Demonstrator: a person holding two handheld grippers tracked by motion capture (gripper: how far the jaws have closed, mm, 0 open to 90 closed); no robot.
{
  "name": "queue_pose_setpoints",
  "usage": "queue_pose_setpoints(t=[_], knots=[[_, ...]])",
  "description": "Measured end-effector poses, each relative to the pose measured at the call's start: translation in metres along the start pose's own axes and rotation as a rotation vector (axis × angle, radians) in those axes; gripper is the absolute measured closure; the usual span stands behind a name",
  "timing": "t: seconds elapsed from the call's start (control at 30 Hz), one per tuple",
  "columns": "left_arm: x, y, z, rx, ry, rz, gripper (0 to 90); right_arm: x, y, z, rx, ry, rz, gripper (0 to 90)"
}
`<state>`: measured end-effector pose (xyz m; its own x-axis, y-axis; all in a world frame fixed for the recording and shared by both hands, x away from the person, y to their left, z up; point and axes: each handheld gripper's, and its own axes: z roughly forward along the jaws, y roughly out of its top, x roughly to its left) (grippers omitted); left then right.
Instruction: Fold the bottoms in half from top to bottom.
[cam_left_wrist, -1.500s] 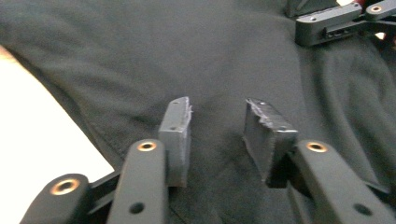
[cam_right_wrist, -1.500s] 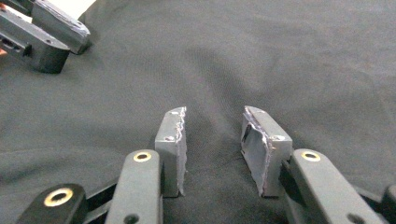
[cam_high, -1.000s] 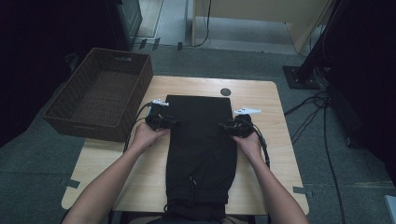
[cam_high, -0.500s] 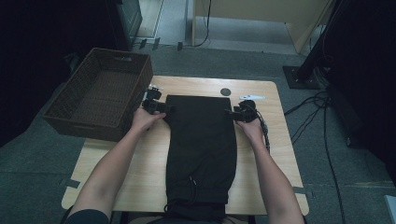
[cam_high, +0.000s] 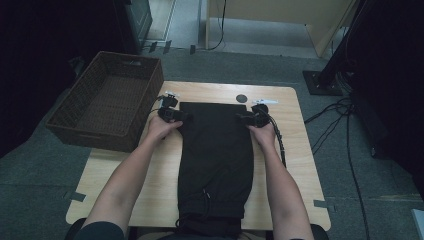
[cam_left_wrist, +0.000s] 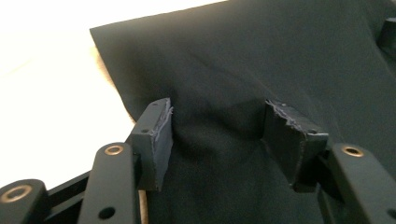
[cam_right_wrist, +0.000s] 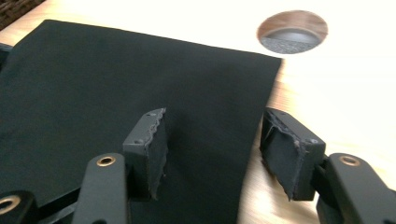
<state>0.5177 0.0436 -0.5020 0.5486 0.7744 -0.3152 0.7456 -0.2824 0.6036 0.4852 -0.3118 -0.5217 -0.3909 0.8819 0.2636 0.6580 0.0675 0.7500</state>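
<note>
Black fabric trousers (cam_high: 216, 155) lying flat down the middle of a light wooden table (cam_high: 300, 165), left gripper (cam_left_wrist: 217, 133) wide open astride rumpled cloth at the far left edge, right gripper (cam_right_wrist: 212, 142) wide open straddling the far right edge, gripping nothing, brown wicker basket (cam_high: 107, 107) left of the table.

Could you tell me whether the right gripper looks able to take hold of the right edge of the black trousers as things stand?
Probably yes. The right gripper is open and its jaws straddle the right edge of the black trousers, one over cloth, one over the bare table, with nothing between them.
</note>
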Motion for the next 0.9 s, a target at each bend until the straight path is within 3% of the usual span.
queue_pose_setpoints(t=[0.03, 0.1, 0.27, 0.37, 0.53, 0.63, 0.77, 0.87, 0.9], knots=[[-0.001, 0.0, 0.001, 0.003, -0.012, -0.005, 46.0, 0.008, 0.001, 0.005, -0.001, 0.021, -0.008, 43.3], [-0.002, 0.0, 0.001, 0.006, -0.017, 0.003, 49.0, 0.012, 0.001, 0.008, -0.003, 0.011, -0.026, 44.8], [-0.01, 0.0, 0.005, 0.014, -0.028, 0.031, 56.0, 0.019, 0.001, 0.01, 0.003, 0.007, -0.052, 52.1], [-0.012, -0.001, 0.008, 0.018, -0.051, 0.025, 62.9, 0.022, 0.0, 0.011, 0.009, 0.004, -0.075, 56.8], [-0.015, 0.0, 0.011, 0.045, -0.062, 0.045, 81.8, 0.026, 0.0, 0.011, 0.031, 0.028, -0.084, 77.7], [-0.014, 0.003, 0.009, 0.06, -0.059, 0.028, 85.7, 0.026, 0.003, 0.01, 0.069, 0.031, -0.069, 82.1], [-0.01, 0.011, 0.001, 0.026, -0.052, 0.005, 86.7, 0.023, 0.016, 0.004, 0.107, 0.023, -0.031, 83.2], [-0.014, 0.033, -0.017, -0.049, -0.039, 0.024, 86.8, 0.024, 0.031, -0.005, 0.04, 0.018, -0.048, 83.4], [-0.014, 0.033, -0.017, -0.049, -0.039, 0.024, 86.7, 0.026, 0.039, -0.01, 0.011, 0.012, -0.061, 83.4]])
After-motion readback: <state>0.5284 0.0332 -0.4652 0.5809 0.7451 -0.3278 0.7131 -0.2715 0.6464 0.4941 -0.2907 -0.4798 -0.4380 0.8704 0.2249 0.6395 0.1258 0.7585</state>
